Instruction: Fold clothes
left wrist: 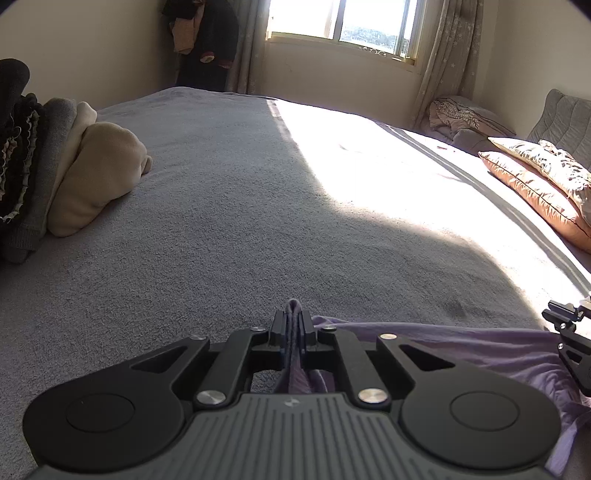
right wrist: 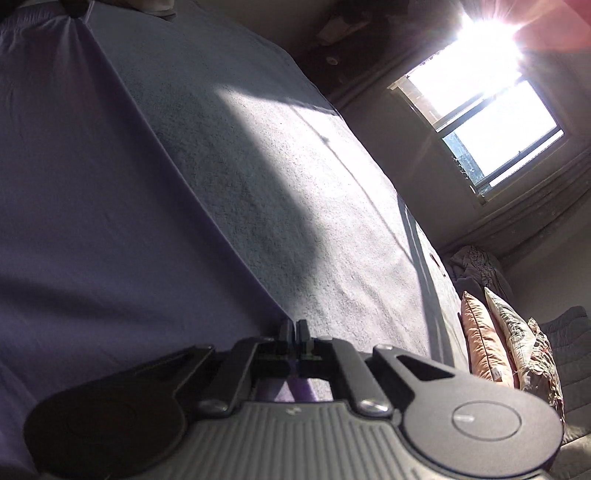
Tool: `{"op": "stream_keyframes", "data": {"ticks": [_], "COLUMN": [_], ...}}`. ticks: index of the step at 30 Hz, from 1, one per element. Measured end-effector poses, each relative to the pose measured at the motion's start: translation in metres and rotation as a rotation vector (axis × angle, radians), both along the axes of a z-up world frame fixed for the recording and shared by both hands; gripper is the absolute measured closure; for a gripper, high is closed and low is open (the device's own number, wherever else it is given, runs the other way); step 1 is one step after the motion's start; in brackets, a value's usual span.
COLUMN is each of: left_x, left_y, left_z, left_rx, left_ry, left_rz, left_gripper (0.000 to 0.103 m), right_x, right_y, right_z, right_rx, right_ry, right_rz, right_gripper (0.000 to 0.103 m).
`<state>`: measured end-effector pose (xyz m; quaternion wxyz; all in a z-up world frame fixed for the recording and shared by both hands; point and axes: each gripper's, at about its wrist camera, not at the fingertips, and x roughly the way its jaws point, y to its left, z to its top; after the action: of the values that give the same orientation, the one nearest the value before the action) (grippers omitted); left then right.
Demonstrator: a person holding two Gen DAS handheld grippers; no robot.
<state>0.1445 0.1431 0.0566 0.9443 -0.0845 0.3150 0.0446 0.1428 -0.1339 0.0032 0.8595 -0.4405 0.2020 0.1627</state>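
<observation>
Purple garment (left wrist: 480,354) cloth was bunched into a narrow fold between the pads of the left gripper (left wrist: 293,325), which were pressed together on it at the bottom centre of the left wrist view; the rest of the fabric trailed away to the lower right of that frame. The right gripper (right wrist: 294,332) sat at the bottom centre of its own tilted view with its pads nearly together, pinching the corner of the same garment, whose straight edge ran from the pads up to the upper left of the frame. At the right edge of the left wrist view, part of the right gripper's black body showed beside the cloth. Under both lay a grey bed cover (left wrist: 229,192), half in shade and half in bright sun. A stack of folded clothes (left wrist: 55,166) stood at the left of the left wrist view, pillows (left wrist: 539,181) at the right, and a window (left wrist: 343,22) at the top.
</observation>
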Motion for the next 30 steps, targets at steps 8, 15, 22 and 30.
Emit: {"op": "stream_keyframes", "data": {"ticks": [8, 15, 22, 30], "left_x": [-0.012, -0.046, -0.05, -0.018], "left_y": [0.022, 0.033, -0.027, -0.03], "left_z": [0.009, 0.034, 0.031, -0.008], "left_rx": [-0.057, -0.102, -0.103, -0.063], "left_ry": [-0.001, -0.02, -0.014, 0.063], "left_rz": [0.066, 0.121, -0.142, -0.099], "left_gripper": [0.08, 0.074, 0.074, 0.074], "right_x": [-0.018, -0.058, -0.044, -0.02], "right_y": [-0.155, -0.372, -0.378, -0.342], "right_z": [0.086, 0.08, 0.055, 0.028], "right_rx": [0.375, 0.833, 0.673, 0.488], "right_ry": [0.08, 0.167, 0.206, 0.227], "right_rz": [-0.403, -0.975, -0.817, -0.677], "right_gripper": [0.046, 0.047, 0.053, 0.101]}}
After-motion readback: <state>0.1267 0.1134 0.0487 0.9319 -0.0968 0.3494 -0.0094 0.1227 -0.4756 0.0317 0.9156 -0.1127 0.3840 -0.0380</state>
